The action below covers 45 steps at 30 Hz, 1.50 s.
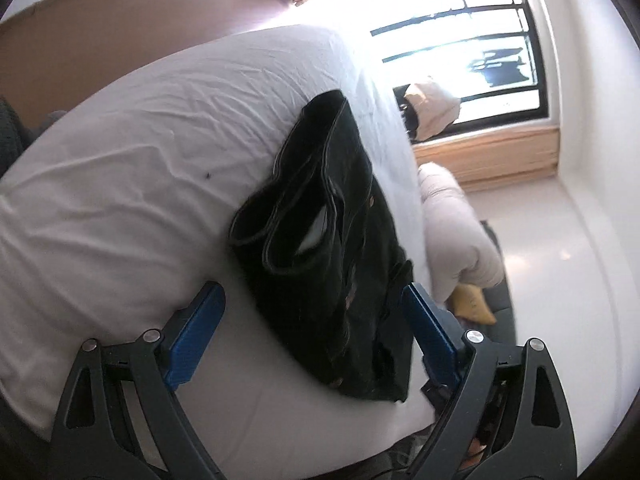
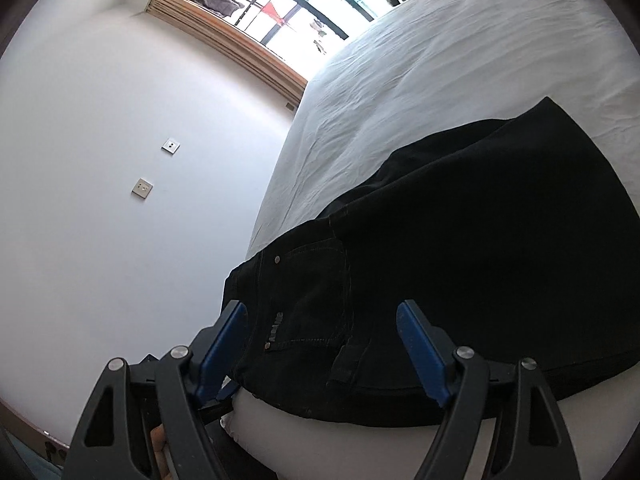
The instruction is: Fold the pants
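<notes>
Black pants (image 1: 320, 240) lie folded on the white bed sheet (image 1: 132, 184), near the bed's edge, hems toward the bed's middle. My left gripper (image 1: 316, 300) is open just in front of the pants, its blue fingers (image 1: 196, 336) on either side of the bundle and holding nothing. In the right wrist view the pants (image 2: 460, 272) show their waistband and back pocket (image 2: 308, 300). My right gripper (image 2: 322, 316) is open, its blue fingers (image 2: 420, 344) straddling the waistband end without gripping it.
The bed (image 2: 440, 68) stands next to a white wall (image 2: 100, 160) with two sockets (image 2: 142, 189). A barred window (image 1: 480, 52) with a wooden sill is beyond. A rolled white duvet (image 1: 456, 232) and a yellow item (image 1: 474, 306) lie beside the bed.
</notes>
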Motion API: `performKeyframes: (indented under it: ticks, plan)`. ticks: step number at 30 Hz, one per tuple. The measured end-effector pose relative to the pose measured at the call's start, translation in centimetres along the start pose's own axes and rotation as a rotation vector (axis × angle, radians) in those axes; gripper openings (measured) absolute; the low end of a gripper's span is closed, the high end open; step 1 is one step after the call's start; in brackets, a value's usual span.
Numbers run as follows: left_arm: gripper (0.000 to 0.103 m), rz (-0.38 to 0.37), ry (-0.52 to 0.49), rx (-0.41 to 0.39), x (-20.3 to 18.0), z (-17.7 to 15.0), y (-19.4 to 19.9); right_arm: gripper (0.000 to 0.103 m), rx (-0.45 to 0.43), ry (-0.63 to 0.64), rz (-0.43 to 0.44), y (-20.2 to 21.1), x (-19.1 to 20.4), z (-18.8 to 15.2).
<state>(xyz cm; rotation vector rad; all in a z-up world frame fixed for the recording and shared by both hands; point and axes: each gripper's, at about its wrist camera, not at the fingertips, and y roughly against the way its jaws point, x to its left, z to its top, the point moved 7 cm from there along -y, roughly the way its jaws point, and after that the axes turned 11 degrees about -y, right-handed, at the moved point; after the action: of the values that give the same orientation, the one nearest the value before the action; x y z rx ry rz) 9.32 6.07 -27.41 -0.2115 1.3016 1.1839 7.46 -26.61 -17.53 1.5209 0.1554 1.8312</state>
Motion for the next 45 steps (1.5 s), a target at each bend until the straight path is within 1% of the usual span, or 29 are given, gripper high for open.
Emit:
performKeyframes:
  ticks: [3, 6, 7, 8, 9, 10, 11, 12, 13, 14, 17, 20, 22, 23, 24, 25, 26, 27, 28, 29, 32, 34, 35, 37, 38, 42, 45]
  plan:
    - [0.09, 0.003, -0.004, -0.021, 0.0, 0.2, -0.4, 0.08, 0.001, -0.027, 0.003, -0.3, -0.3, 0.0]
    - [0.088, -0.034, 0.005, -0.01, -0.3, 0.8, -0.9, 0.08, 0.009, -0.03, 0.01, -0.5, -0.3, -0.2]
    - [0.083, -0.046, 0.021, -0.011, -0.2, 1.0, -0.9, 0.08, 0.011, -0.027, 0.011, 0.0, -0.4, -0.4]
    - [0.067, -0.059, 0.046, -0.014, 0.2, 1.1, -0.8, 0.08, 0.012, -0.024, 0.015, 0.5, -0.5, -0.5]
    - [0.055, -0.065, 0.095, -0.007, 0.8, 1.3, -1.0, 0.08, 0.01, -0.023, 0.021, 0.5, -0.4, -0.3]
    - [0.03, -0.065, 0.137, 0.003, 1.1, 1.3, -1.1, 0.08, 0.009, -0.025, 0.026, 0.5, -0.3, -0.1]
    - [0.022, -0.078, 0.201, 0.012, 2.0, 1.2, -1.4, 0.08, 0.011, -0.031, 0.034, 0.7, -0.6, 0.1]
    - [0.019, -0.1, 0.25, 0.009, 2.7, 1.1, -1.5, 0.08, 0.017, -0.036, 0.038, 0.6, -0.8, 0.3]
    - [0.018, -0.123, 0.28, 0.009, 3.0, 1.0, -1.4, 0.08, 0.027, -0.042, 0.035, 0.4, -0.9, 0.5]
    - [0.017, -0.127, 0.274, 0.009, 2.9, 1.0, -1.3, 0.08, 0.04, -0.045, 0.024, -0.1, -1.1, 0.8]
    - [0.015, -0.138, 0.256, 0.007, 2.3, 1.2, -0.9, 0.08, 0.072, -0.034, 0.044, -1.3, -0.3, 1.5]
    - [0.014, -0.122, 0.22, 0.008, 1.5, 1.5, -0.7, 0.08, 0.148, -0.026, 0.08, -3.5, 0.7, 1.7]
    - [0.014, -0.114, 0.197, 0.008, 1.1, 1.6, -0.9, 0.08, 0.187, -0.014, 0.085, -5.3, 1.0, 1.8]
    - [0.014, -0.112, 0.184, 0.007, 0.8, 1.8, -0.8, 0.08, 0.228, -0.026, 0.092, -6.7, 0.8, 1.8]
    - [0.013, -0.111, 0.175, 0.007, 0.5, 1.9, -0.7, 0.08, 0.252, -0.039, 0.082, -7.6, 0.4, 1.7]
    - [0.013, -0.107, 0.158, 0.008, 0.1, 2.1, -0.6, 0.08, 0.27, -0.052, 0.054, -8.5, -0.4, 1.7]
    - [0.013, -0.104, 0.145, 0.009, -0.3, 2.2, -0.8, 0.078, 0.292, -0.066, -0.002, -9.8, -1.7, 1.6]
    - [0.013, -0.1, 0.126, 0.011, -0.8, 2.4, -0.7, 0.074, 0.297, -0.068, -0.027, -10.7, -2.8, 1.6]
    - [0.013, -0.096, 0.11, 0.012, -1.4, 2.5, -0.7, 0.073, 0.283, -0.057, -0.016, -10.9, -3.2, 1.8]
    - [0.013, -0.092, 0.078, 0.012, -2.3, 2.7, -0.6, 0.073, 0.266, -0.049, 0.004, -10.8, -3.2, 2.1]
    - [0.013, -0.075, -0.063, 0.007, -5.9, 3.5, -0.5, 0.074, 0.283, -0.051, 0.007, -10.4, -2.8, 2.2]
    - [0.013, -0.072, -0.148, 0.007, -8.6, 3.8, -0.7, 0.08, 0.291, -0.1, 0.026, -9.8, -2.9, 2.5]
    - [0.013, -0.074, -0.192, 0.011, -10.1, 3.8, -0.9, 0.081, 0.296, -0.156, 0.051, -9.1, -3.0, 2.9]
    - [0.013, -0.077, -0.277, 0.023, -12.8, 3.7, -1.5, 0.081, 0.302, -0.197, 0.104, -8.3, -2.7, 3.6]
    - [0.013, -0.08, -0.322, 0.033, -14.3, 3.4, -1.9, 0.081, 0.295, -0.194, 0.132, -7.3, -2.4, 4.2]
    - [0.013, -0.102, -0.459, 0.088, -19.8, 1.9, -5.3, 0.085, 0.25, -0.159, 0.18, -3.6, -2.4, 7.2]
    - [0.013, -0.119, -0.559, 0.156, -23.9, -0.9, -8.8, 0.088, 0.205, -0.179, 0.2, -0.5, -4.1, 9.8]
